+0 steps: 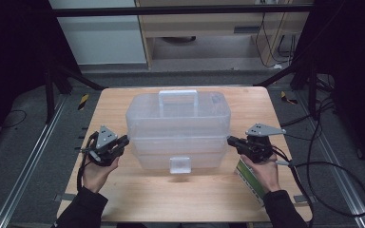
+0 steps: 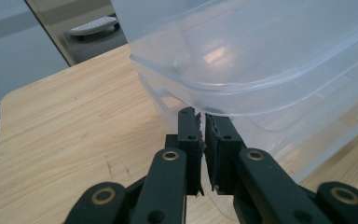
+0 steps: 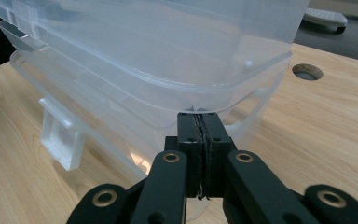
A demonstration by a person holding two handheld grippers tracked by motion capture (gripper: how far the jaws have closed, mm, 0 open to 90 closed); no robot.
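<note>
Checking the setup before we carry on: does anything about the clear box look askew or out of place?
The clear plastic box sits square on the table, but its upper shell looks lifted off the lower tiers. The front latch hangs loose. Both shut claws, left and right, are tucked under its side rims. Nothing looks spilled or broken.

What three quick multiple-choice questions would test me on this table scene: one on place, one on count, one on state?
1. Where is the clear plastic storage box?
A. mid-table, between the two grippers
B. on the floor
C. at the table's left edge

2. How many white carry handles top it?
A. none
B. one
C. three

3. How do the left gripper jaws stand?
A. wide open
B. shut
C. clamped round a cup

Answers:
1 A, the high view shows it centred on the wooden table with the right gripper at its other side.
2 B, a single handle on the lid.
3 B, its pads nearly meet under the box rim.
</note>
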